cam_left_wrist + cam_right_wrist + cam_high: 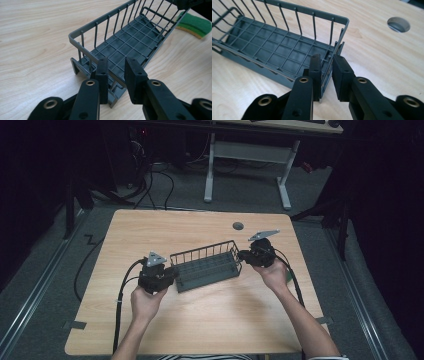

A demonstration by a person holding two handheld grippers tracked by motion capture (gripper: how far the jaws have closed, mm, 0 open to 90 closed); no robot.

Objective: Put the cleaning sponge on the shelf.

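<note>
A wooden table [200, 320] carried a grey wire basket [207, 265] near its middle. The left gripper view alone showed a green sponge [196, 25] past the basket's far end; the right gripper view showed a round hole [398, 24] in the table. Both forearms reached in from the near edge. The left hand-held gripper [116, 75] and right hand-held gripper [327, 75] each pinched one end wall of the basket.

Grey wire rack [207, 265] lying on the wooden table [200, 320], held at both short ends. Left gripper [167, 276] closes on the near-left end wall; right gripper [243, 255] closes on the far-right end wall. A round cable hole [238, 225] lies beyond.
</note>
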